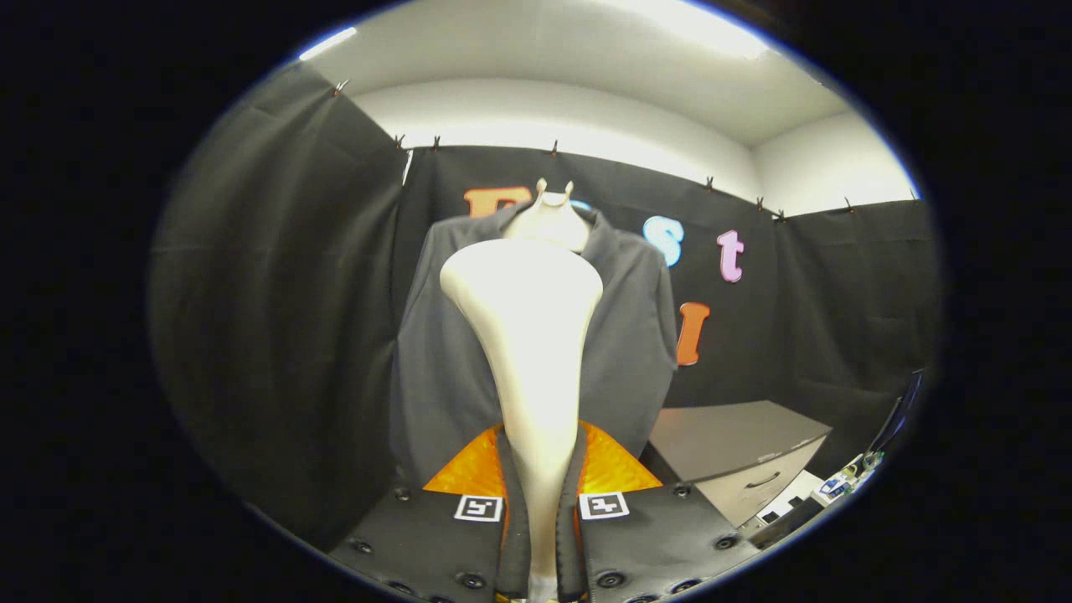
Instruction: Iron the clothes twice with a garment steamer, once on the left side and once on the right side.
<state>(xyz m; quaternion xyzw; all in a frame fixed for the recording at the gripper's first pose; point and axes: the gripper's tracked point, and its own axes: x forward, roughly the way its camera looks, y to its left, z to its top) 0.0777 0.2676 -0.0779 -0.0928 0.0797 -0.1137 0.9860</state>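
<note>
cream-white smooth plastic garment steamer [529, 352]: one even colour, no pattern, brighter highlight down its middle. gripper [540, 536] clamped on the steamer's narrow handle, both fingers pressing it. each finger base has a square black-and-white marker tag [478, 507], with glossy orange faceted panels [469, 469] just ahead of the tags. dark grey plain fabric suit jacket [624, 335] beyond the steamer, no stripes or checks visible. off-white mannequin neck [553, 219] at its collar. light grey metal drawer cabinet [737, 456] beside the jacket, plain.
</note>
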